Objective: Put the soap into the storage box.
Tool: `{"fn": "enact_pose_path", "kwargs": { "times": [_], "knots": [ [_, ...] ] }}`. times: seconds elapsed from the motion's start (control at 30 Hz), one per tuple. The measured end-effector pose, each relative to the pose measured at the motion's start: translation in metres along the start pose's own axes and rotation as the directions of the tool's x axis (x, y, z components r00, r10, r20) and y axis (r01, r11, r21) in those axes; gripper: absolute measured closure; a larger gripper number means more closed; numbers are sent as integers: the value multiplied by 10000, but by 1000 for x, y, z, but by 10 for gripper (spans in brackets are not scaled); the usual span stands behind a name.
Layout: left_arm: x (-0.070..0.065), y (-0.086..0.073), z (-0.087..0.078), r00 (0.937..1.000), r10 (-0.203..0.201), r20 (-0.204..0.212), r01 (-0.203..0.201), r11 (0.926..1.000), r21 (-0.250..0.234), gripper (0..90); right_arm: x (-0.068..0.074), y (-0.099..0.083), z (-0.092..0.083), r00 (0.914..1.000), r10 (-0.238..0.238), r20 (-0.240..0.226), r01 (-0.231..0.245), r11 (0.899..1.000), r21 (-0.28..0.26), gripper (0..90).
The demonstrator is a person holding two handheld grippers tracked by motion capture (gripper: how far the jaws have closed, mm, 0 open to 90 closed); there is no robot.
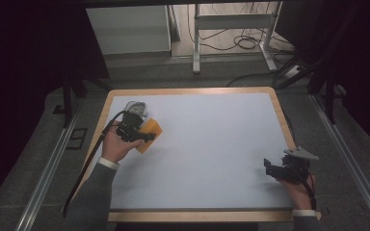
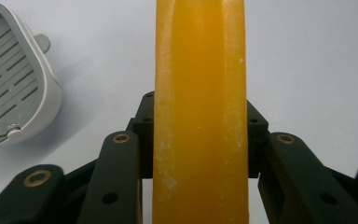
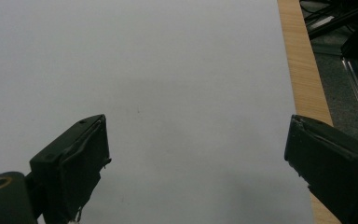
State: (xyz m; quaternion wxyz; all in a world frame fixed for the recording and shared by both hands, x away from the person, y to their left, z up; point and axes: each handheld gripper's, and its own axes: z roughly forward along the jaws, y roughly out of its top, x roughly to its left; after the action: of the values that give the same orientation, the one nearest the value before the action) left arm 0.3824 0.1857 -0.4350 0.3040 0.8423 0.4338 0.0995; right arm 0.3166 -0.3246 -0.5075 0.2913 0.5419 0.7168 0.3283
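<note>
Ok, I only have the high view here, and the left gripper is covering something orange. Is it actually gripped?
Observer: Yes. In the left gripper view the orange bar stands between the jaws of the left gripper, pressed on both sides.
Operator: And the grey thing beside it?
Observer: It's a soap dish with a slotted insert, lying on the table apart from the bar.
Operator: Is the right gripper holding anything?
Observer: No. The right gripper has its jaws wide apart over bare table, near the wooden edge.
</note>
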Motion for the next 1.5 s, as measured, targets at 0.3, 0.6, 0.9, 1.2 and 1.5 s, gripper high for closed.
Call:
{"fn": "enact_pose_path", "kwargs": {
  "times": [0.3,0.6,0.9,1.2,1.5],
  "knots": [
    [15,6,-1,9996,-208,-212,211,9997,114,613,0,0,1,10000,-19,-18,19,10000,37,66],
    [28,12,-3,9980,-494,-390,501,9986,182,613,0,0,1,10000,-10,-1,10,10000,17,66],
    [40,15,-2,9958,-773,-496,786,9966,257,614,-1,0,0,10000,5,-4,-5,10000,24,66],
    [51,26,-5,9936,-813,-781,841,9959,338,614,-2,0,0,10000,45,12,-45,10000,20,66],
    [60,31,-3,9913,-1077,-759,1102,9935,291,614,-2,-1,0,10000,43,42,-43,10000,34,66]
  ]
}}
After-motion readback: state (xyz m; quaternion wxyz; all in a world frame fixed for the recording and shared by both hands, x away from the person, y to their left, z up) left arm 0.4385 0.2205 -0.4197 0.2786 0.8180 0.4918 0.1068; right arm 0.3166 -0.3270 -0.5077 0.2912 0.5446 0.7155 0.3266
